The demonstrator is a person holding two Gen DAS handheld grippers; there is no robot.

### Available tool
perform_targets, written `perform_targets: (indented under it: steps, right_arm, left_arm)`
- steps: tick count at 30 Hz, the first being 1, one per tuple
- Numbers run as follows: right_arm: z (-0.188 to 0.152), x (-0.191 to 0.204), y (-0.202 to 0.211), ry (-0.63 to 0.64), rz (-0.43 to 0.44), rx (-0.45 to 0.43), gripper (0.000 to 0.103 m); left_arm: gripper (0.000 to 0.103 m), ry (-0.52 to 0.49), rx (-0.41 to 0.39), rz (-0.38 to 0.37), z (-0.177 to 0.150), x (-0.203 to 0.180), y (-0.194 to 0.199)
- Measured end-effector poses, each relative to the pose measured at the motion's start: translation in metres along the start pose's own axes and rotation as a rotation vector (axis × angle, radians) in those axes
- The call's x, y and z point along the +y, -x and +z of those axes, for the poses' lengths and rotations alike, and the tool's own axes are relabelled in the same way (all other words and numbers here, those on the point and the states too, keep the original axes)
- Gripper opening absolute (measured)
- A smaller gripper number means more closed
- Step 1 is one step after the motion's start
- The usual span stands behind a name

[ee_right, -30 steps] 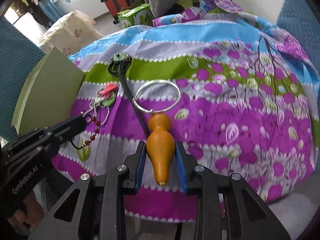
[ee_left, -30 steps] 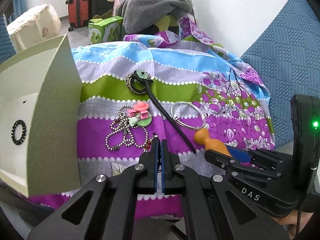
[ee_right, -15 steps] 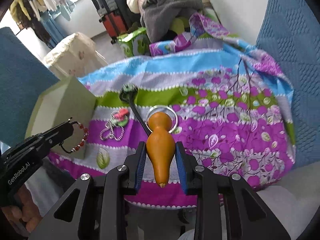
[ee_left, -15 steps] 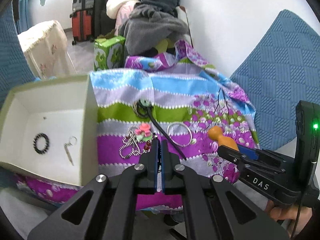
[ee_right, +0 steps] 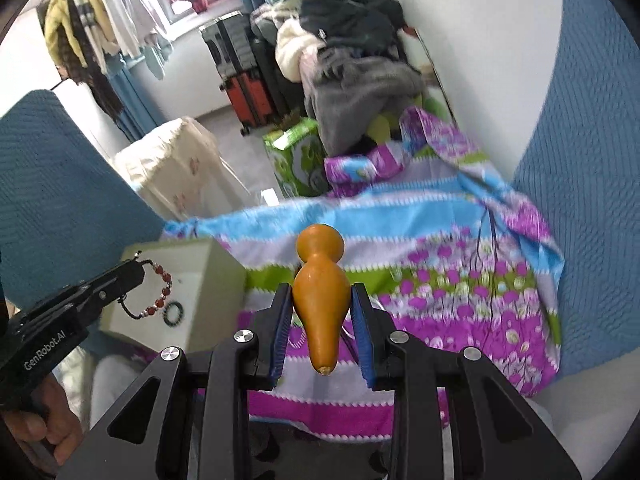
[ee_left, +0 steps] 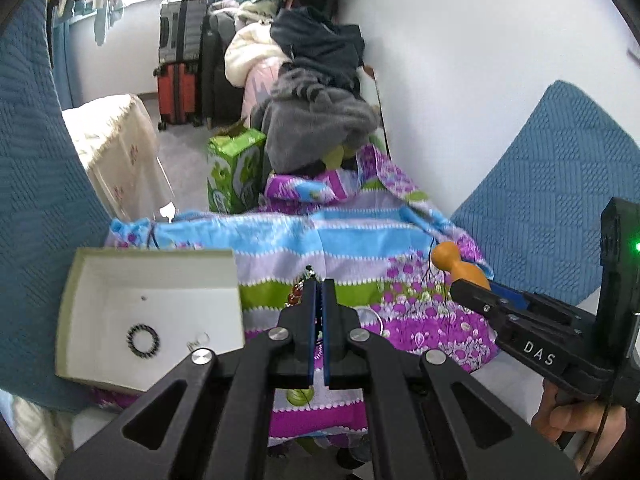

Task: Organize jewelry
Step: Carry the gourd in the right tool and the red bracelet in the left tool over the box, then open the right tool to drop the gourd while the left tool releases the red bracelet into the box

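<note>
At left of the right wrist frame we note the left gripper [ee_right: 138, 266] closed tight on a cord of the red bead bracelet [ee_right: 158, 294], which dangles in front of the open white box [ee_left: 100, 256] holding a black bead ring [ee_left: 143, 340]. At centre, the right gripper [ee_right: 322, 312] is clamped on the orange gourd pendant [ee_right: 320, 292], above the striped floral cloth [ee_right: 460, 280].

The left gripper [ee_left: 320, 292] hides most of the red bead bracelet [ee_left: 295, 299] and the silver ring [ee_left: 370, 316] behind its fingers. In the box [ee_left: 152, 256], the small item [ee_left: 198, 340] right of the black ring [ee_left: 143, 340] is too blurred to identify.
</note>
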State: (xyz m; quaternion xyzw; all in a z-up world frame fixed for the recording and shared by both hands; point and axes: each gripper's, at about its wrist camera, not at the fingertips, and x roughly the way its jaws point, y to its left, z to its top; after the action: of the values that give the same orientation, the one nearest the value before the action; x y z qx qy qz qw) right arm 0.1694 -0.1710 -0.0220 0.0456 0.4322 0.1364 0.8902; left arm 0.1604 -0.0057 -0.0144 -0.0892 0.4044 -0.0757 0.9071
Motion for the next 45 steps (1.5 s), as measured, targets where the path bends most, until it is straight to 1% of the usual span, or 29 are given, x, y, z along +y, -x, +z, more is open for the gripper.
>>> perform_targets:
  steps: [3,10,14,17,20,22,27,31,37,45]
  right_arm:
    - [0.014,0.018,0.013,0.020,0.002,-0.038,0.027]
    - [0.034,0.062,0.028,0.055,0.027,-0.098,0.027]
    - [0.034,0.092,0.023,0.075,0.053,-0.114,0.027]
    - [0.027,0.108,0.013,0.068,0.073,-0.111,0.027]
    - [0.016,0.119,-0.004,0.048,0.091,-0.093,0.027]
    - [0.011,0.130,-0.018,0.061,0.091,-0.064,0.027]
    - [-0.006,0.143,-0.050,0.068,0.079,-0.017,0.027]
    - [-0.021,0.152,-0.077,0.073,0.069,0.020,0.027]
    - [-0.041,0.158,-0.108,0.077,0.047,0.072,0.027]
    - [-0.053,0.161,-0.129,0.110,0.025,0.115,0.027]
  left_arm:
    - [0.002,-0.006,-0.025,-0.001,0.011,0.008,0.014]
    - [0.002,0.029,-0.066,0.023,0.027,0.042,0.037]
    - [0.002,0.047,-0.074,0.043,0.027,0.063,0.041]
    - [0.002,0.071,-0.067,0.051,0.022,0.084,0.039]
    - [0.002,0.080,-0.050,0.063,0.015,0.102,0.032]
    - [0.002,0.084,-0.029,0.073,0.009,0.114,0.025]
    - [0.002,0.091,0.017,0.090,-0.005,0.140,0.005]
    - [0.002,0.107,0.063,0.086,-0.019,0.157,-0.016]
    - [0.002,0.092,0.106,0.091,-0.031,0.166,-0.039]
    - [0.002,0.111,0.145,0.075,-0.047,0.170,-0.060]
